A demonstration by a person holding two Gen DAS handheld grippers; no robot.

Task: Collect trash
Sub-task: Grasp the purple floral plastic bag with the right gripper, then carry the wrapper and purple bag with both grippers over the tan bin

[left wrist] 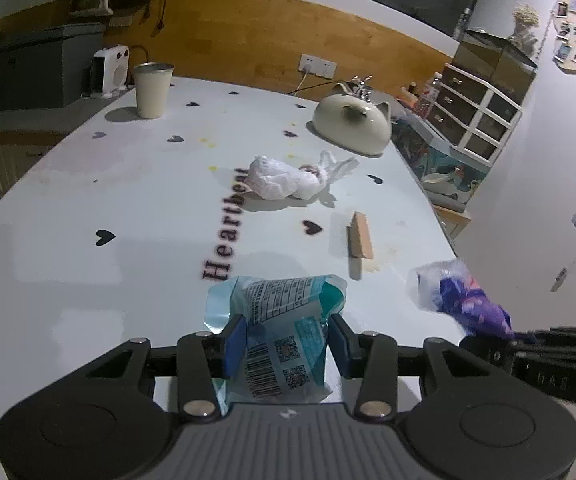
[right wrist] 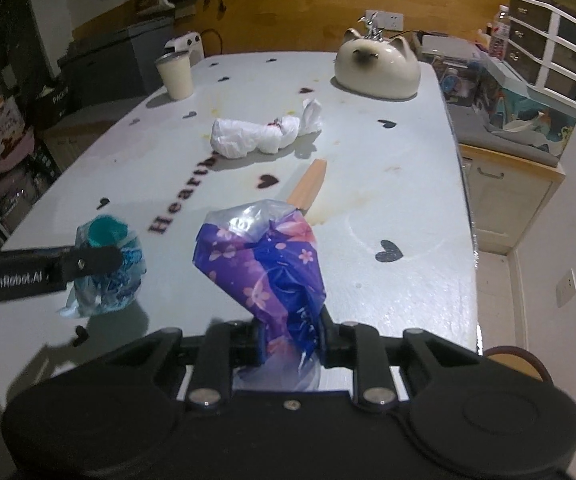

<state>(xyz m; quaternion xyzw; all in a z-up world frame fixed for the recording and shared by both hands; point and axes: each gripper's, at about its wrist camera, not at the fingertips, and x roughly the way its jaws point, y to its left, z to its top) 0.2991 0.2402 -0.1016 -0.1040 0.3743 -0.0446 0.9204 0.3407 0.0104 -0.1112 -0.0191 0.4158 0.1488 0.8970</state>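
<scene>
On the white worktop point(left wrist: 88, 200) trash waits, so our left tool point(left wrist: 284, 344) pinches a teal wrapper point(left wrist: 280, 320) and our right tool point(right wrist: 290, 340) squeezes a purple bag point(right wrist: 264, 264).

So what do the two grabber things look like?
Both are black plastic with round bumps at the back and shiny silver screws on the finger links. The left gripper has a grey ribbed middle plate and blue pads on its fingers. The right gripper looks all black. White letters on the left one's side read GenRobot.AI.
</scene>
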